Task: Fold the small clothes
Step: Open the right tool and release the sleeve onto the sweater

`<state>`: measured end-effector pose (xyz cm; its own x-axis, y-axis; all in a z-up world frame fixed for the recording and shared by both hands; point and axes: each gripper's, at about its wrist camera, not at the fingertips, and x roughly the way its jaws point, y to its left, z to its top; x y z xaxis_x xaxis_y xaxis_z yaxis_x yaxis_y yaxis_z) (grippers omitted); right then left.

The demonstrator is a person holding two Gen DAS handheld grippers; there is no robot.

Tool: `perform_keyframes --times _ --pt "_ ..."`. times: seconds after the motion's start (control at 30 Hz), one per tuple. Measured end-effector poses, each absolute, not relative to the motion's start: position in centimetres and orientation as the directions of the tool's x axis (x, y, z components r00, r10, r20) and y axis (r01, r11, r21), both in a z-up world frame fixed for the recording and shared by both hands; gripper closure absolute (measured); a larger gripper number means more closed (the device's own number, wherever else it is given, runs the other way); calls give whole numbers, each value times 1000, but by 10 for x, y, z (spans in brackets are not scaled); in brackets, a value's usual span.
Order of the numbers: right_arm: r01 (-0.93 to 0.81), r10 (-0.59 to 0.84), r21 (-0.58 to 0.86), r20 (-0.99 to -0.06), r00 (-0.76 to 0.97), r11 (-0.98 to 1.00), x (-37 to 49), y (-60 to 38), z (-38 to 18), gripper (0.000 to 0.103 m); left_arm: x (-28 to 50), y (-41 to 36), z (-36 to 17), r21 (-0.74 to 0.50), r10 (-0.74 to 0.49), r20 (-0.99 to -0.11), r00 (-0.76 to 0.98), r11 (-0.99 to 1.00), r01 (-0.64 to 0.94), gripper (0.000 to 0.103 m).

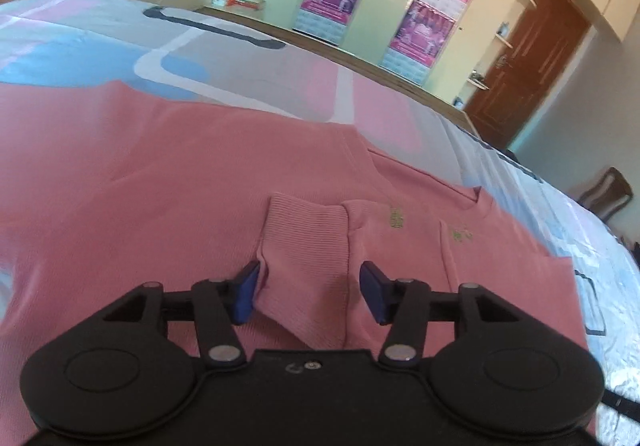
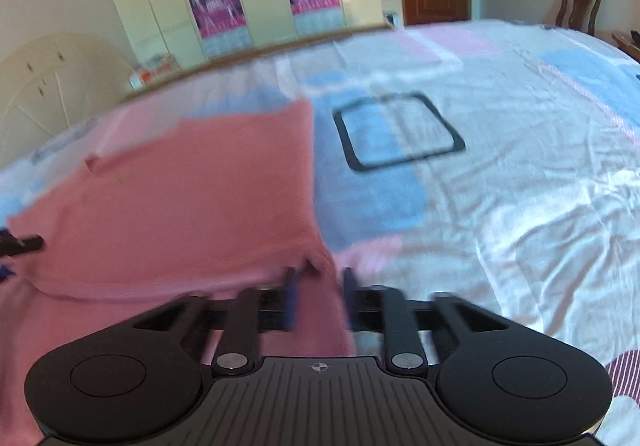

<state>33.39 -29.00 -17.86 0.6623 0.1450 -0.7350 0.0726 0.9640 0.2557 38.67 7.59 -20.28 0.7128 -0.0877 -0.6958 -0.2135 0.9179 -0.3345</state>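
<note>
1. One bed sheet [image 2: 500, 173], patterned in pink, blue and white, covers the bed.
2. One pink sweater [image 1: 168, 173] lies spread flat on that sheet.
3. One ribbed cuff [image 1: 304, 242] lies folded over the sweater's body.
4. Two grippers: the left gripper [image 1: 308, 292] stands released, the cuff's sleeve loose between its pads; the right gripper [image 2: 320, 296] stands parted around the sweater's edge, and blur hides any contact.

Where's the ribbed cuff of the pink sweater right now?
In the left wrist view, the ribbed cuff lies folded onto the pink sweater, between the left gripper's open jaws, just left of the small yellow-green chest logo.
</note>
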Motion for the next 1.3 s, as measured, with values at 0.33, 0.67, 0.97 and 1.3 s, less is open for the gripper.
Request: perform_keyframes --times 0.33,0.67,0.97,1.3 --pt "78 172 298 -725 667 952 440 -293 -192 44 380 81 -207 -205 18 -706 708 952 -229 78" --pt "64 80 161 -751 656 985 488 -283 -210 94 384 57 -213 -107 51 -708 704 978 -179 74" --pt "-17 115 146 -696 709 989 448 -257 -177 71 374 49 -193 -85 61 -687 724 983 -164 38" --pt "-228 187 47 -742 644 973 405 -173 -199 65 374 46 -198 -48 84 -740 668 983 -177 34"
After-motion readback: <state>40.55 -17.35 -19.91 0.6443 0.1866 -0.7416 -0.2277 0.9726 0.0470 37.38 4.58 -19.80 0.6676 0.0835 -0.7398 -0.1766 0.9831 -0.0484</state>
